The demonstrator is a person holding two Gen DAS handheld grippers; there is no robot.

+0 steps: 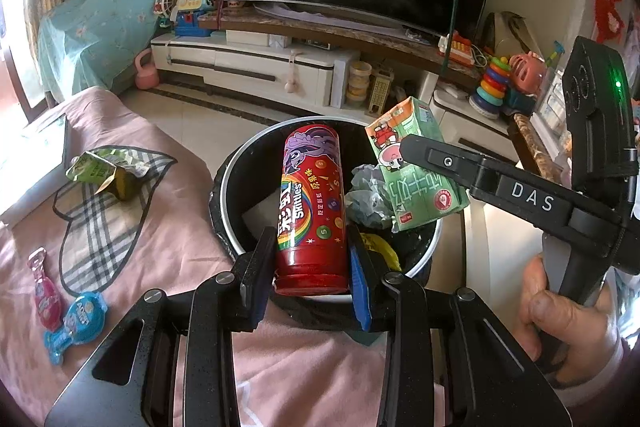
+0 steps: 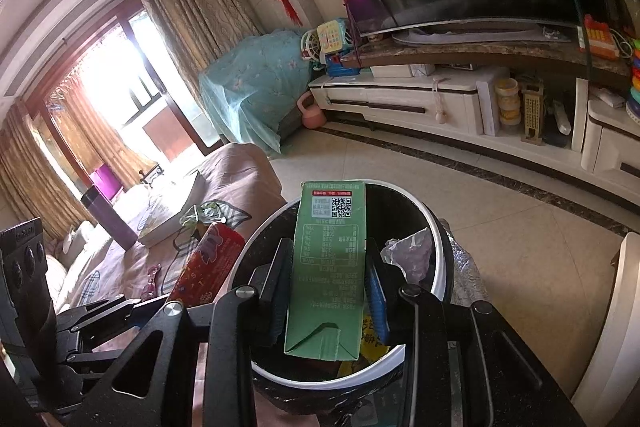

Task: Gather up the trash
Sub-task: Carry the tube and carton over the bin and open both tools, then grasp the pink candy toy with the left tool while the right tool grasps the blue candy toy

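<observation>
My left gripper point(image 1: 310, 259) is shut on a red Skittles tube point(image 1: 310, 203) and holds it over the black trash bin point(image 1: 230, 179). My right gripper point(image 2: 328, 281) is shut on a green drink carton point(image 2: 330, 255), also over the bin point(image 2: 438, 239); the carton also shows in the left wrist view point(image 1: 416, 171). The bin holds crumpled paper point(image 1: 366, 195) and a yellow wrapper point(image 1: 378, 247). The tube's end shows at the left of the right wrist view point(image 2: 208, 263).
A crushed green carton point(image 1: 106, 173) lies on the pink-covered table point(image 1: 168, 239), with a pink wrapper point(image 1: 44, 291) and a blue wrapper point(image 1: 78, 323) nearer me. A purple flask point(image 2: 110, 217) stands further along. A TV stand point(image 1: 256, 65) lines the far wall.
</observation>
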